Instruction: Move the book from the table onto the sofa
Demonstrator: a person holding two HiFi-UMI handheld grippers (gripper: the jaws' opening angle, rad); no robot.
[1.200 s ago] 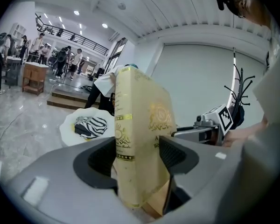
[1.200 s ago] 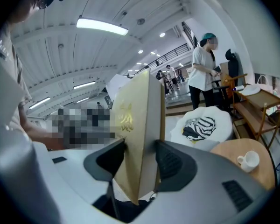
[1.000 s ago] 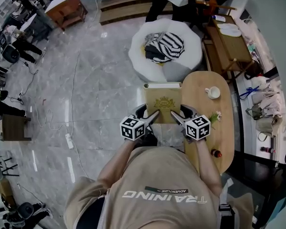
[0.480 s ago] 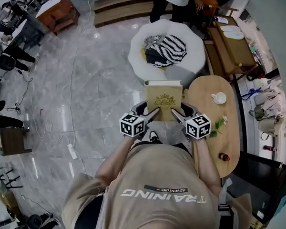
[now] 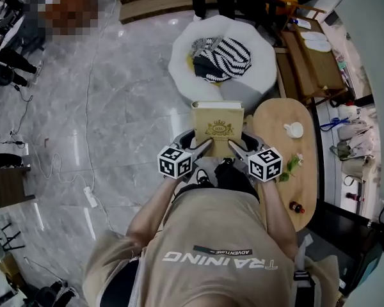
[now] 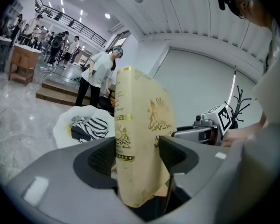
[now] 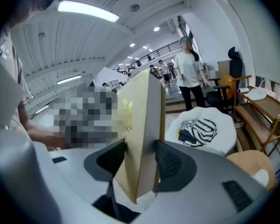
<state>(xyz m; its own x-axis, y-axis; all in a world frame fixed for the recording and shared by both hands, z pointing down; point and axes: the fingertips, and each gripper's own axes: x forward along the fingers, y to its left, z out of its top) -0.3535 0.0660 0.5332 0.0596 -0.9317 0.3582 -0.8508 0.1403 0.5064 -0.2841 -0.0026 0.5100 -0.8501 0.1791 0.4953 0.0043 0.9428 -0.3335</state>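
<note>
floor, sofa and table

the grey marble floor (image 5: 121,107) carries a white power strip (image 5: 89,197) and its trailing cable. a round white sofa (image 5: 182,69) holds a black-and-white striped cloth (image 5: 227,55). just beside it, an oval wooden table (image 5: 274,117) bears a white cup (image 5: 294,130), a green sprig (image 5: 288,165) and a small dark bottle (image 5: 296,206).

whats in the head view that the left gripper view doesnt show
Only the head view: the oval wooden table with a white cup on it, and the person's torso from above. Only the left gripper view: a close look at the left gripper, its jaws pinching the book at its spine edge, plus the ceiling. Both: the book, the white sofa holding striped cloth, and the right gripper.
</note>
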